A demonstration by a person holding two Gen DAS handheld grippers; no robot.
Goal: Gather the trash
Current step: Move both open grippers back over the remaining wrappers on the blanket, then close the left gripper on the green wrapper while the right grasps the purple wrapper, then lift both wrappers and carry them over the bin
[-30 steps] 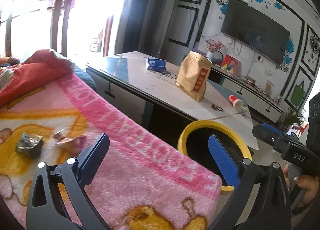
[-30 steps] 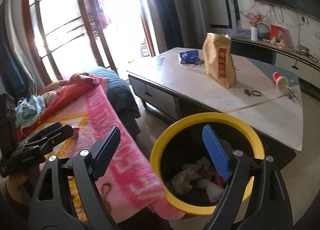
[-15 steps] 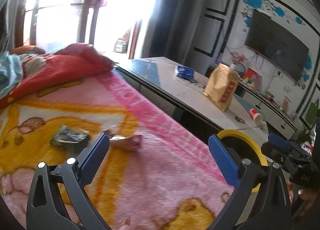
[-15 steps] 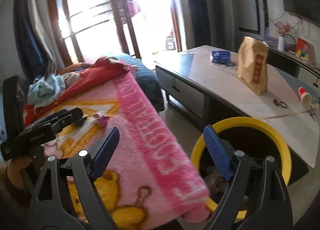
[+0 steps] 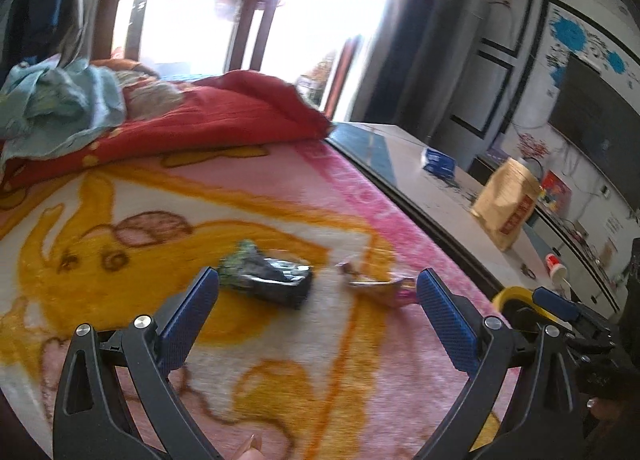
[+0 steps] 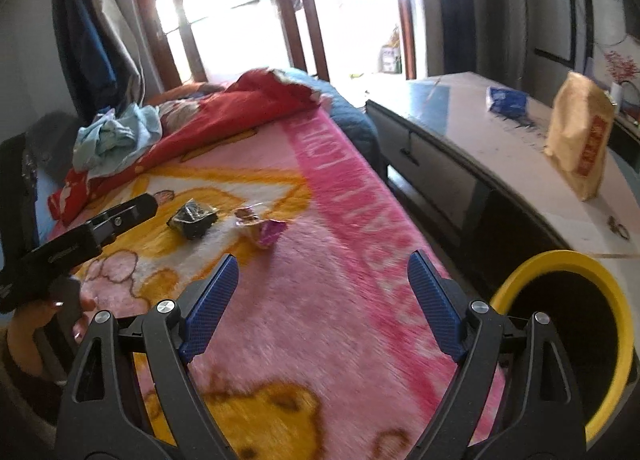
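Two scraps of trash to collect, both lying on the pink cartoon blanket (image 5: pixel 120 260) of the couch, neither picked up yet. Far left: light blue cloth (image 5: pixel 60 99) bunched on a red blanket (image 5: pixel 224 115), well apart from the trash, judged laundry and not part of the job. Next rightward: left gripper (image 5: pixel 318 280), jaws spread wide, nothing clamped, pointing down at the blanket with the dark crumpled wrapper (image 5: pixel 268 282) just ahead of its left pad; probably aimed there so one short push forward puts the wrapper between the pads. Just right of that, close beside but not clearly touching: pink-and-foil wrapper (image 5: pixel 380 290), lying flat near the right pad; too blurred to tell its exact outline. Right gripper (image 6: pixel 323 260) also wide open and empty, farther back from both scraps over bare blanket, likely lined up for the pink wrapper so that each hand takes one piece. Further right, past the blanket's pink border: low table (image 6: pixel 500 147) carrying a blue packet (image 6: pixel 506 101), a brown paper bag (image 6: pixel 580 143) standing upright and a small red-and-white cup (image 5: pixel 554 262) on its side; whether any of these counts as trash, cannot tell. Far right: yellow-rimmed bin (image 6: pixel 580 272) on the floor beside the couch edge, near the right hand, sensibly placed for a short carry. Step in hand, by judgement: approach before the grasp. Risk: thin foil lying flat on deep pile, pads apt to pinch blanket along with it.
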